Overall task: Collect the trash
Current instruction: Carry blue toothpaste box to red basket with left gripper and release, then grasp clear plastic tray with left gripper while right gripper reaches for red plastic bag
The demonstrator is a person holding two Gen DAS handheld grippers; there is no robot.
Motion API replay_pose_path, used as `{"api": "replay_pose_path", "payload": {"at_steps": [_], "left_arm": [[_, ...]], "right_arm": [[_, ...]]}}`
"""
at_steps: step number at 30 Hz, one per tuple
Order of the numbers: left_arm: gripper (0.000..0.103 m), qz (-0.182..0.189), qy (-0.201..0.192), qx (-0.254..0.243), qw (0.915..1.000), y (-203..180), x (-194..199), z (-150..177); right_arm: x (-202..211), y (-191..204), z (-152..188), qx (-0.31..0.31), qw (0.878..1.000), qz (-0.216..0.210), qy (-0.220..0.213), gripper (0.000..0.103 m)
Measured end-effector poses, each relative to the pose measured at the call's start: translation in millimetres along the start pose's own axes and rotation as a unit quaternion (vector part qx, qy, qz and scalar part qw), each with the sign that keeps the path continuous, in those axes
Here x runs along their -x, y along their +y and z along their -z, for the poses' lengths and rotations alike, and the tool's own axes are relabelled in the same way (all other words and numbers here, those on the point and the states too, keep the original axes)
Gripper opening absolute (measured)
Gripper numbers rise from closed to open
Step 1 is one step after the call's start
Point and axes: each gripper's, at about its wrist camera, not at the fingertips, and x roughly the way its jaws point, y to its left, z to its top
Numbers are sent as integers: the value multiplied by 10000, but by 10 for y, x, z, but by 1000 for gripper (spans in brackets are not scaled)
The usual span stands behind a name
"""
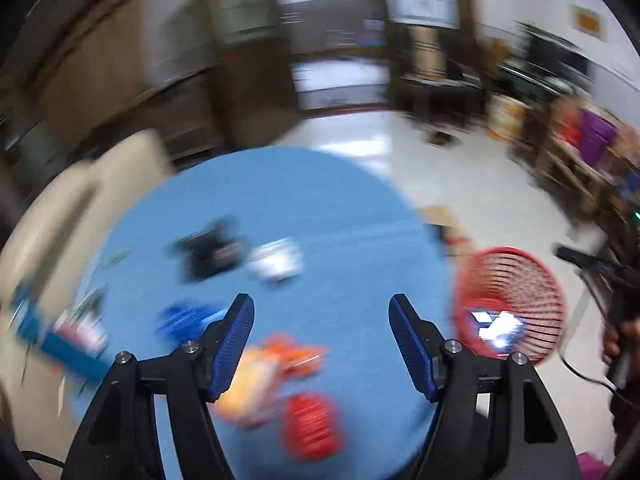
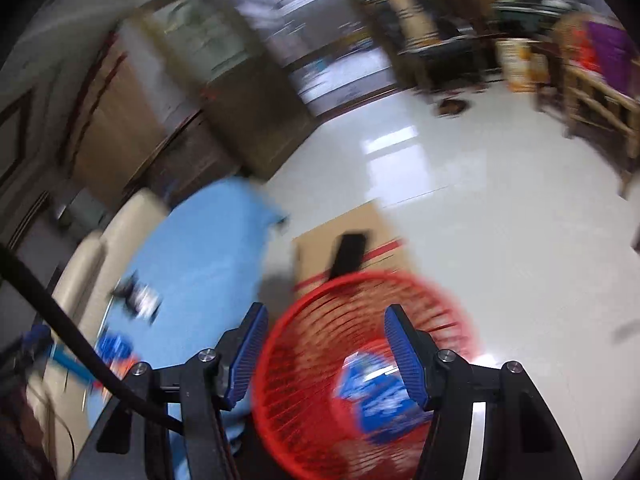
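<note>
Both views are motion-blurred. My left gripper is open and empty above the blue-covered table. Under it lie an orange wrapper and a red wrapper. Further off lie a blue wrapper, a black item and a white item. The red mesh basket stands on the floor right of the table. My right gripper is open and empty above the basket, which holds a blue-and-white packet.
A beige sofa runs along the table's left side. A cardboard sheet lies on the shiny floor beyond the basket. Wooden furniture stands at the right. A black cable crosses the right wrist view.
</note>
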Motion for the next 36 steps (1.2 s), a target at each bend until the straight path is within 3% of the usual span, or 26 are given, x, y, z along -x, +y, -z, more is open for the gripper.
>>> {"api": "replay_pose_path", "payload": {"at_steps": [2,5,8,11,16,17,19,23,25,28,30,33,36], "left_arm": [[72,-403,93,580,9975,513,58,259],[72,-722,328,1356,9876,1108,62,696],[72,-876,600,1924,9756,1486,19,1093],[72,-671,729,2274,9687,1612,-34,1400],[72,-440,859,2281,9689,1549,-187,1558],[72,-373,864,2327,9680,1564,-205,1580],[72,-279,862,2407,9664,1587,-226,1612],[72,-88,885,2363,9676,1558,-229,1626],[72,46,910,2289,9692,1490,-253,1629],[72,318,954,2165,9711,1345,-310,1589],[72,527,1022,2076,9714,1217,-363,1534],[72,836,1117,1904,9717,1013,-402,1413],[73,1203,1159,1687,9714,745,-428,1203]], "right_arm": [[-135,436,131,559,9976,-301,280,64],[-300,1148,392,1534,9825,-803,688,64],[-366,1928,758,2638,9505,-1342,942,64],[-419,2566,1055,3336,9215,-1723,996,64],[-616,3242,1371,3879,8929,-1986,1131,64],[-638,3336,1449,4035,8865,-1982,1096,64],[-772,3477,1575,4389,8786,-1584,1011,64],[-1053,3308,1637,4309,8850,-1154,1336,64],[-1009,3120,1523,3944,9007,-1315,1257,64],[-1002,2766,1325,3783,9189,-491,1005,64],[-1057,2456,1182,3458,9314,-187,1123,64],[-971,2054,961,2839,9524,-240,1085,65],[-903,1870,858,2670,9595,-212,871,66]]}}
